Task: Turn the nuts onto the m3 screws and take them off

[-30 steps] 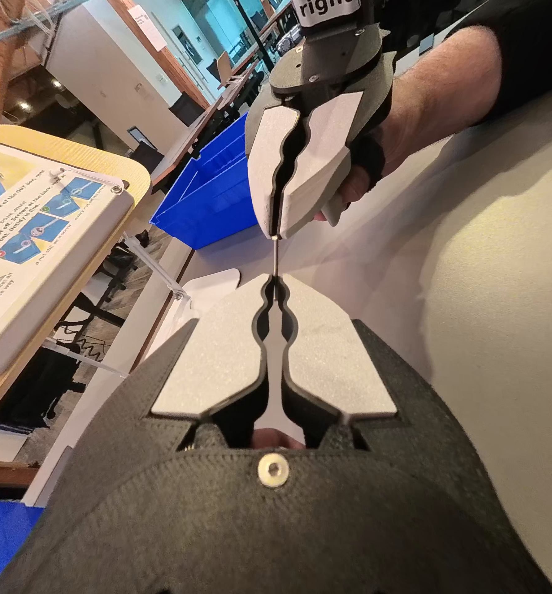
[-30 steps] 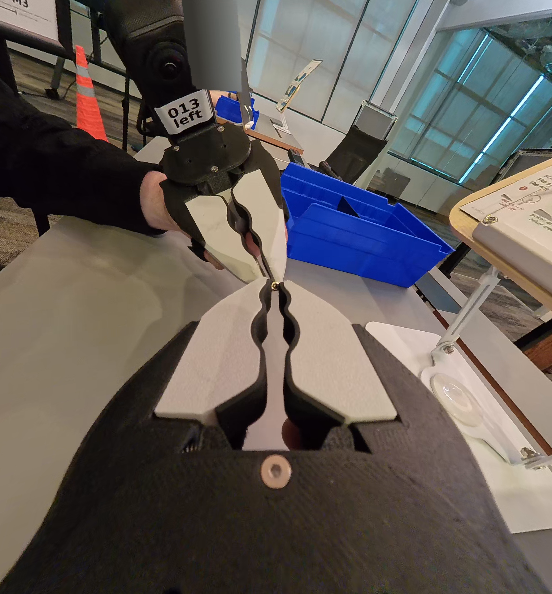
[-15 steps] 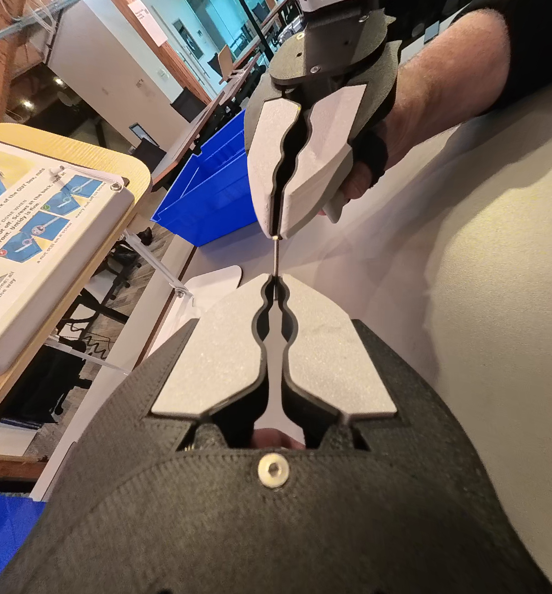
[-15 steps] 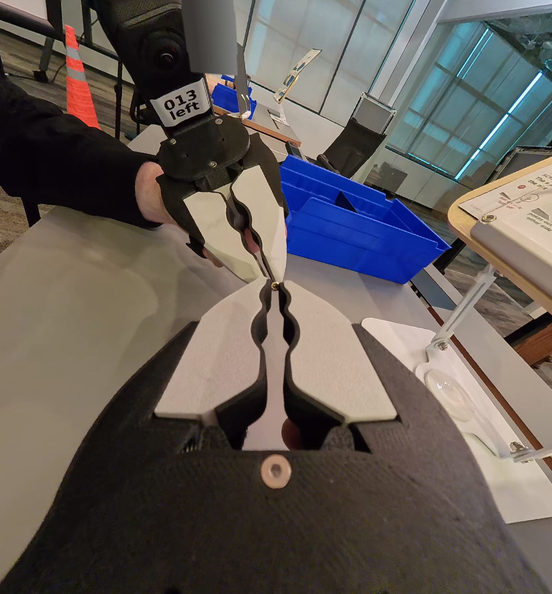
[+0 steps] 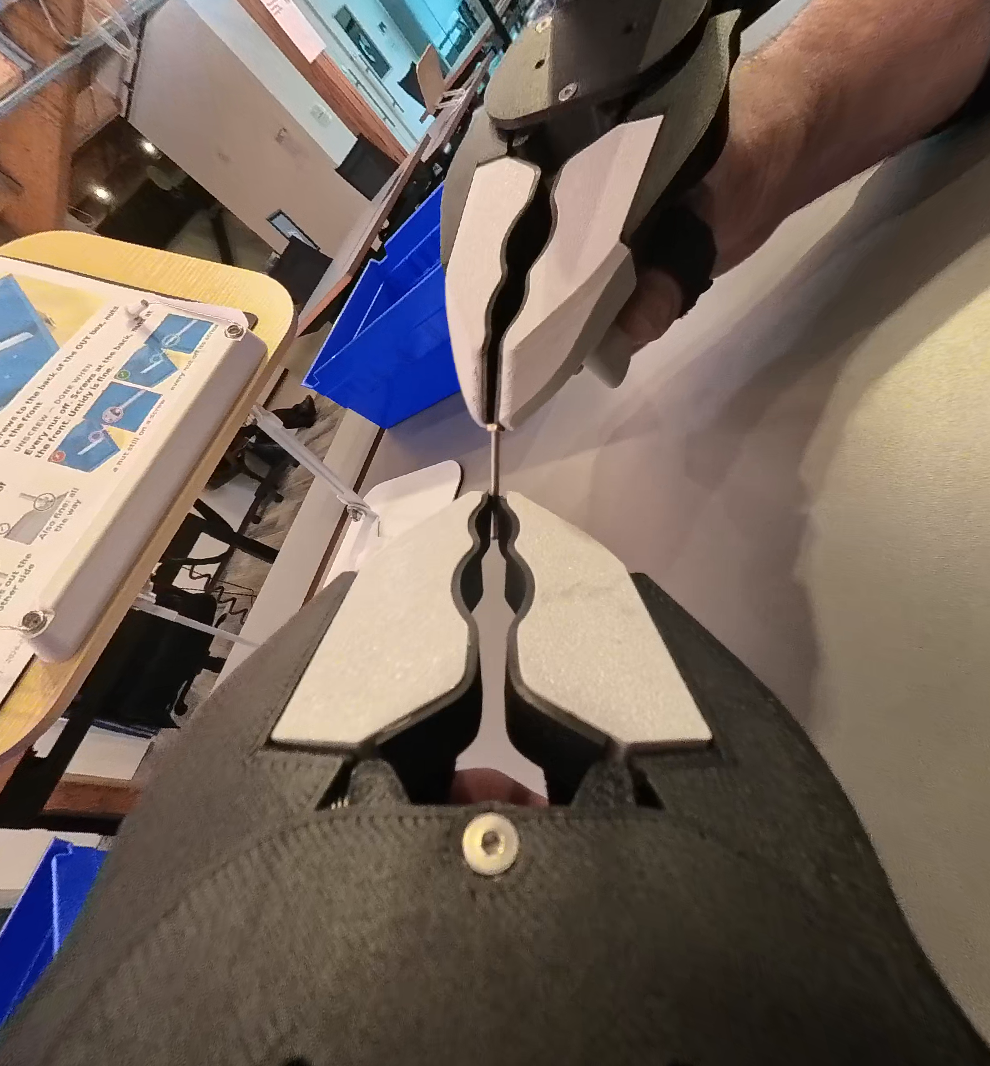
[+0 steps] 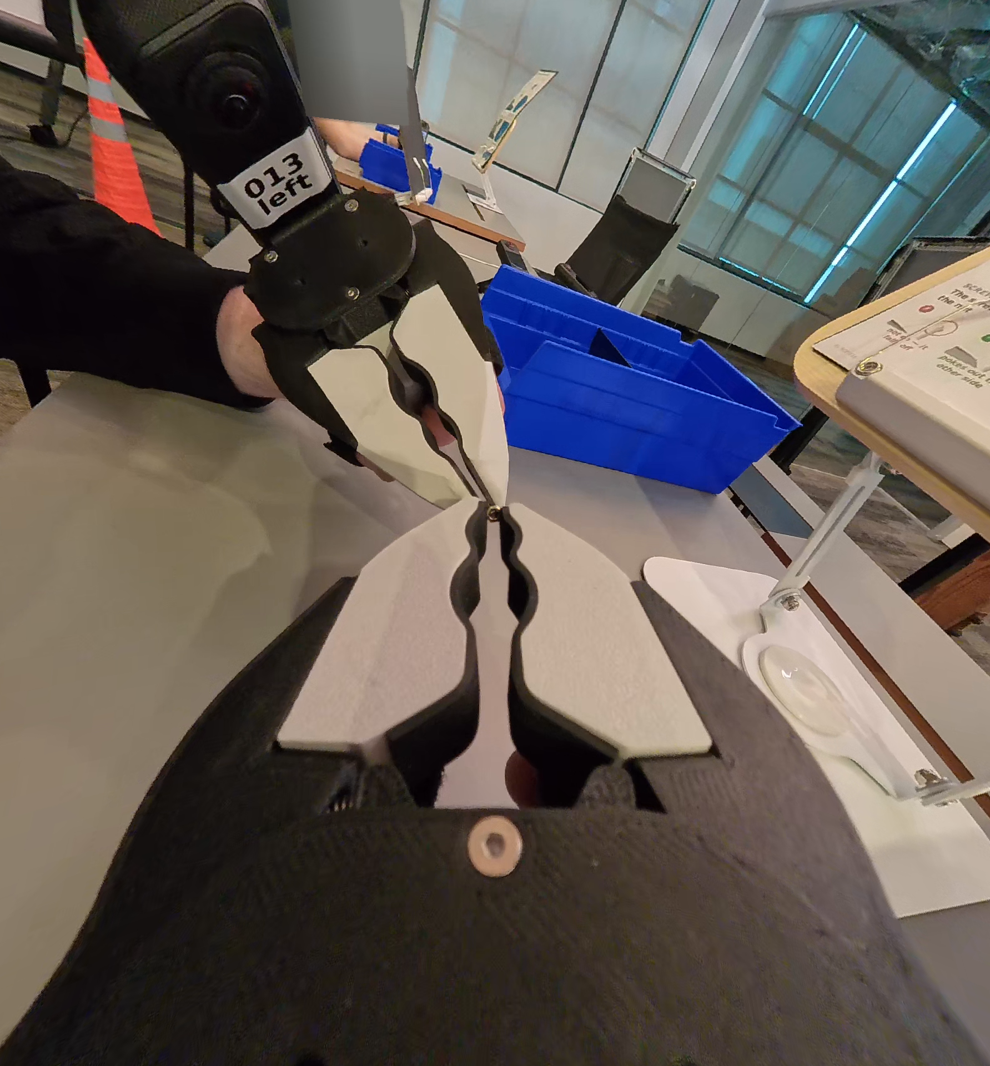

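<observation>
In the left wrist view, my left gripper [image 5: 493, 502] is shut on the lower end of a thin m3 screw [image 5: 493, 461], which points away along the fingers. A small nut [image 5: 493, 427] sits at the screw's far end. My right gripper [image 5: 492, 418] is shut on it from the opposite side. In the right wrist view, my right gripper [image 6: 493, 509] pinches the nut [image 6: 495, 513] at its tips. The left gripper [image 6: 484, 490] meets it tip to tip, and the screw is mostly hidden there. Both are held above the grey table [image 5: 827, 519].
A blue bin [image 6: 625, 392] stands on the table behind the grippers and also shows in the left wrist view [image 5: 394, 323]. An instruction board [image 5: 94, 438] lies on a wooden side table. A white stand base with a lens [image 6: 798, 686] lies to the right. An orange cone [image 6: 111, 138] stands far off. My left and right fingertips are right by each other.
Both grippers stay shut and joined tip to tip on the screw and nut. They have tilted slightly against each other, and the background has shifted a little in both views.
</observation>
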Demonstrator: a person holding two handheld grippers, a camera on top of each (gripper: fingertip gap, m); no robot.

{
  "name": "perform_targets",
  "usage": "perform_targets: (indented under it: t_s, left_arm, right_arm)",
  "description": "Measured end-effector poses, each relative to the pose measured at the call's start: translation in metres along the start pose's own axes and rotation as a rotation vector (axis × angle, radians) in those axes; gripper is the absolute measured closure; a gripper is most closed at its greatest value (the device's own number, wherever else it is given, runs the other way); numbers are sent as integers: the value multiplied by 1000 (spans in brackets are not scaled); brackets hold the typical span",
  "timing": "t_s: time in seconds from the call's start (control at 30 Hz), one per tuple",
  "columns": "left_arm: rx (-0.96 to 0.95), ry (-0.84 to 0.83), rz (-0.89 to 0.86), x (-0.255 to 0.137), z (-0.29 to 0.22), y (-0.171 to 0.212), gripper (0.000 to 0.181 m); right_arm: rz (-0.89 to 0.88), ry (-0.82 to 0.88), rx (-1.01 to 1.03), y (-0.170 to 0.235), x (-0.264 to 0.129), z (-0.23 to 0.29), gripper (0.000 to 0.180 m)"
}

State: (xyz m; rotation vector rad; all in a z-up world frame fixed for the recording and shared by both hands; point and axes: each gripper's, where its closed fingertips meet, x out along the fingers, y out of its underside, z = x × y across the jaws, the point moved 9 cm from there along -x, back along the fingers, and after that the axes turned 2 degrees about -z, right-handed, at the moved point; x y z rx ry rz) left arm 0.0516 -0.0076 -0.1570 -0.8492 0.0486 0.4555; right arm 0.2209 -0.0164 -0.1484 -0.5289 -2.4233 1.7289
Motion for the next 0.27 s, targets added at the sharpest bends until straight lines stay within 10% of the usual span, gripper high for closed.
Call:
perform_targets:
  t_s: [0.03, 0.27]
  left_arm:
    - [4, -2, 4, 0, 0, 0, 180]
    - [-1, 4, 5, 1, -1, 1, 180]
  right_arm:
    - [1, 0, 0, 0, 0, 0, 176]
    - [9, 2, -16, 1, 0, 1, 176]
